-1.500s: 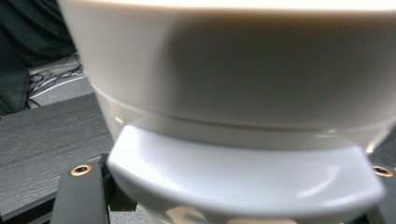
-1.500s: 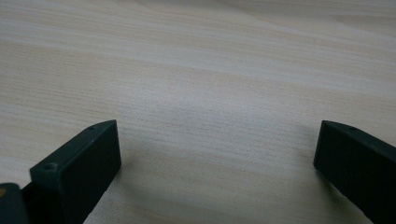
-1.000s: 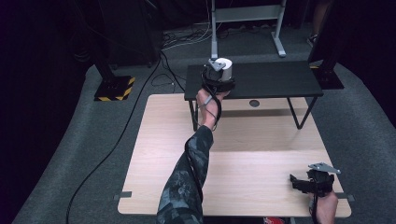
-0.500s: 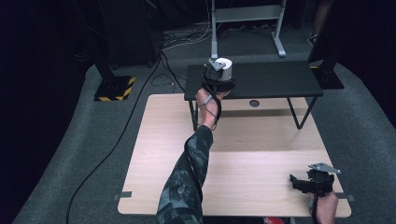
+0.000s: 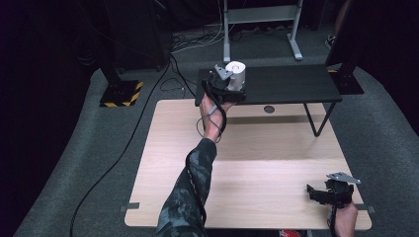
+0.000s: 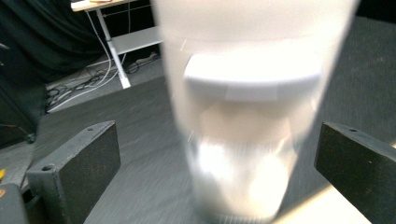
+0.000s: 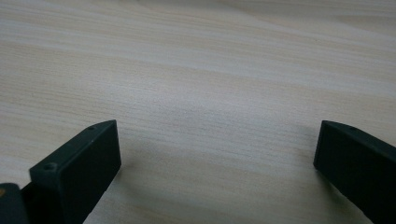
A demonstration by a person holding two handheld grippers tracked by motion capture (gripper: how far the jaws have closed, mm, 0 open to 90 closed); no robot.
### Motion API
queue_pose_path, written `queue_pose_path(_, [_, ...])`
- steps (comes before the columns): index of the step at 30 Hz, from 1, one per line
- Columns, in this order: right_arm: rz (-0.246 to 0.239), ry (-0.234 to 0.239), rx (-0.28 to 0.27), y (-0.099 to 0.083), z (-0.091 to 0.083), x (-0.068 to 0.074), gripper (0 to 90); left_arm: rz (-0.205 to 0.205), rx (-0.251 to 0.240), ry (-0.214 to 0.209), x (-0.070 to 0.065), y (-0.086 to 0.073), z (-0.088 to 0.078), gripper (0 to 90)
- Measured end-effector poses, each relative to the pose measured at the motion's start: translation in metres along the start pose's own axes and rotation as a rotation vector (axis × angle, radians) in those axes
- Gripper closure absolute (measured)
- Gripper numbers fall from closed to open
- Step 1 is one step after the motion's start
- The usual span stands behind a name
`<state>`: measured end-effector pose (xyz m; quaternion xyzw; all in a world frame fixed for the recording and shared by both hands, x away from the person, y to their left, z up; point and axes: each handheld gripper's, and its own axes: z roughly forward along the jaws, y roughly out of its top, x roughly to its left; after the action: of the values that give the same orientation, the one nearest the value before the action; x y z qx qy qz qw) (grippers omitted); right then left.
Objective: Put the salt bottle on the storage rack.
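1. The left tongs [image 5: 232, 85] have just been opening and now stand spread, the one white, blurred plastic cup [image 6: 247, 116] between the jaws but unpressed.
2. That cup [image 5: 236, 74] stands at the black side table's [image 5: 291, 86] left end; the left arm stretches straight forward.
3. The right tongs [image 5: 323, 191], spread and empty, rest low over the pale wooden worktop [image 5: 257, 163].
4. Grey carpet [image 5: 99, 148] surrounds both.
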<state>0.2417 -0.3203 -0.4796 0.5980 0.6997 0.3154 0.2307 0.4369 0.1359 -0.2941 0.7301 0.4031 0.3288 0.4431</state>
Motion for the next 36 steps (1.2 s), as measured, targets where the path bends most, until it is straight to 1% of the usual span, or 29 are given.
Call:
queue_pose_path(2, [-0.002,-0.001,0.0,0.0,0.0,0.0,0.0,0.002,-0.006,0.003,0.003,-0.008,-0.008,0.0])
queue_pose_path(3, [-0.003,-0.002,0.001,0.0,0.0,0.0,0.0,0.006,-0.009,0.018,0.005,-0.021,-0.021,0.0])
queue_pose_path(4, [-0.001,-0.003,0.001,0.0,0.0,0.001,0.0,0.002,-0.01,0.02,0.006,-0.027,-0.025,0.0])
queue_pose_path(5, [-0.002,-0.004,0.001,0.0,0.0,0.001,0.0,0.009,-0.009,0.028,0.006,-0.035,-0.032,0.0])
queue_pose_path(7, [-0.001,-0.007,0.002,0.0,0.0,0.002,0.0,0.007,-0.003,0.036,0.008,-0.055,-0.047,0.0])
queue_pose_path(9, [-0.002,-0.009,0.003,0.0,0.0,0.002,0.0,0.012,0.009,0.052,0.007,-0.08,-0.062,0.0])
queue_pose_path(10, [-0.004,-0.009,0.002,0.0,0.0,0.002,0.0,0.016,0.026,0.062,0.006,-0.093,-0.07,0.0])
queue_pose_path(11, [-0.003,-0.01,0.003,0.001,0.0,0.002,0.0,0.012,0.029,0.071,0.005,-0.105,-0.076,0.0])
queue_pose_path(12, [-0.003,-0.012,0.003,0.001,0.0,0.002,0.0,0.01,0.041,0.08,0.004,-0.121,-0.084,0.0])
queue_pose_path(13, [-0.003,-0.013,0.003,0.001,0.0,0.003,0.0,0.005,0.066,0.095,0.002,-0.141,-0.095,0.0])
queue_pose_path(14, [-0.002,-0.015,0.004,0.001,0.001,0.003,0.0,-0.01,0.079,0.108,0.001,-0.158,-0.103,0.0])
queue_pose_path(15, [-0.003,-0.017,0.004,0.001,0.001,0.003,0.0,-0.021,0.096,0.118,0.0,-0.17,-0.109,0.0])
queue_pose_path(16, [-0.003,-0.017,0.005,0.001,0.001,0.004,0.0,-0.035,0.126,0.134,-0.002,-0.188,-0.116,0.0])
queue_pose_path(17, [-0.005,-0.019,0.007,0.001,0.001,0.004,0.0,-0.036,0.148,0.141,-0.003,-0.197,-0.12,0.0])
queue_pose_path(18, [-0.006,-0.021,0.008,0.001,0.001,0.004,0.0,-0.037,0.164,0.145,-0.003,-0.202,-0.122,0.0])
queue_pose_path(19, [-0.007,-0.022,0.008,0.002,0.001,0.005,0.0,-0.046,0.198,0.174,-0.006,-0.22,-0.127,0.0])
queue_pose_path(20, [-0.007,-0.024,0.009,0.002,0.001,0.005,0.0,-0.058,0.216,0.179,-0.005,-0.228,-0.129,0.0])
queue_pose_path(22, [-0.007,-0.025,0.009,0.002,0.001,0.005,0.0,-0.073,0.242,0.182,-0.004,-0.236,-0.132,0.0])
queue_pose_path(23, [-0.007,-0.027,0.01,0.002,0.001,0.006,0.0,-0.077,0.264,0.187,-0.003,-0.242,-0.132,0.0])
queue_pose_path(24, [-0.005,-0.03,0.01,0.002,0.001,0.006,0.0,-0.084,0.27,0.186,-0.003,-0.245,-0.133,0.0])
queue_pose_path(26, [-0.003,-0.032,0.01,0.002,0.001,0.006,0.0,-0.083,0.278,0.183,-0.002,-0.248,-0.133,0.0])
queue_pose_path(27, [-0.002,-0.033,0.01,0.002,0.001,0.006,0.0,-0.087,0.291,0.172,0.001,-0.25,-0.132,0.0])
queue_pose_path(30, [-0.001,-0.035,0.009,0.002,0.001,0.006,0.0,-0.095,0.298,0.169,0.002,-0.251,-0.132,0.0])
queue_pose_path(31, [-0.003,-0.035,0.009,0.002,0.001,0.006,0.0,-0.109,0.296,0.167,0.003,-0.252,-0.132,0.0])
queue_pose_path(32, [-0.002,-0.035,0.01,0.002,0.001,0.006,0.0,-0.112,0.295,0.166,0.003,-0.253,-0.131,0.0])
queue_pose_path(36, [-0.003,-0.035,0.01,0.002,0.001,0.007,0.0,-0.109,0.303,0.16,0.002,-0.253,-0.13,0.0])
